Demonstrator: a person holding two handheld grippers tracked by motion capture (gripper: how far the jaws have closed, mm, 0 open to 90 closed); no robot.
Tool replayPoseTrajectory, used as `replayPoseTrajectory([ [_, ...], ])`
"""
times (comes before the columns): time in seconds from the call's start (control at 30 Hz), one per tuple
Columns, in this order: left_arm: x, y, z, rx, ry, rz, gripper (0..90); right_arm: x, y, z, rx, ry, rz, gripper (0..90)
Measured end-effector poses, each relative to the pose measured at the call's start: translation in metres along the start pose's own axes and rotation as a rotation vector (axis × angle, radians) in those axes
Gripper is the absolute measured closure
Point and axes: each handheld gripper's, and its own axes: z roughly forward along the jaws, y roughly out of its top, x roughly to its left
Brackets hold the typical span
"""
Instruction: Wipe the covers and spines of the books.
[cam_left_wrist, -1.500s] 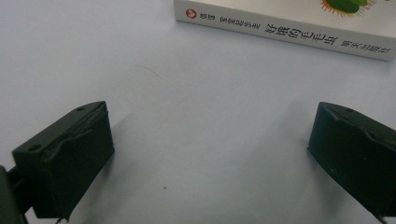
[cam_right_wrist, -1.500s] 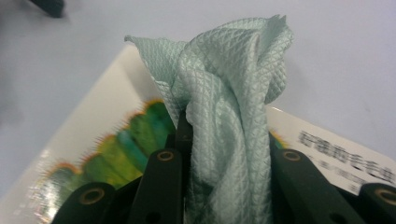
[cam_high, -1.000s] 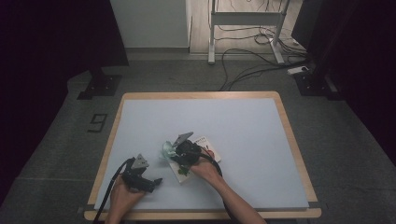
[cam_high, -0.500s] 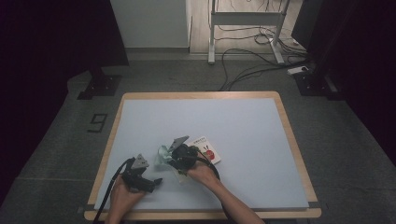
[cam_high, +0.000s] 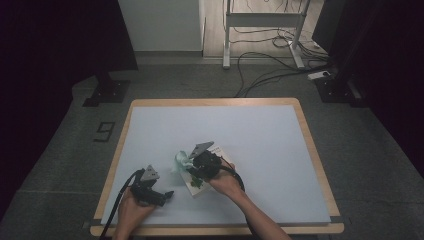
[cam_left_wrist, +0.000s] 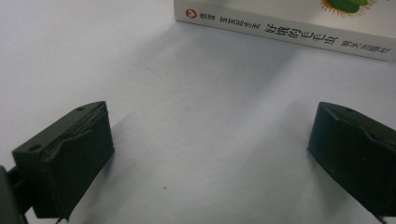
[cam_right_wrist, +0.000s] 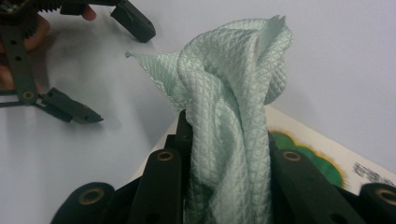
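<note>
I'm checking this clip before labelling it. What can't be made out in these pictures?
- Book: left gripper view, top edge crops its cover.
- Book cover: right gripper view, the cloth and right gripper hide most.
- Spine lettering: high view, too small.
- Cloth's lower end: right gripper view, buried between the jaws.

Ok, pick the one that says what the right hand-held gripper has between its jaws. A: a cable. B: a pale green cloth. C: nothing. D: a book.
B: the right hand-held gripper has its jaws closed on a bunched pale green cloth, with the book lying beneath it on the table.
</note>
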Motion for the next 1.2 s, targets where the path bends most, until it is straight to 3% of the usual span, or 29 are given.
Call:
replayPoseTrajectory([
  [0.43, 0.000, 0.000, 0.000, 0.000, 0.000, 0.000, 0.0, -0.014, -0.020, -0.043, -0.031, -0.030, 0.056, 71.3],
  [1.2, 0.000, 0.000, 0.000, 0.000, 0.000, 0.001, 0.0, -0.047, -0.072, -0.112, -0.057, -0.151, 0.168, 71.1],
])
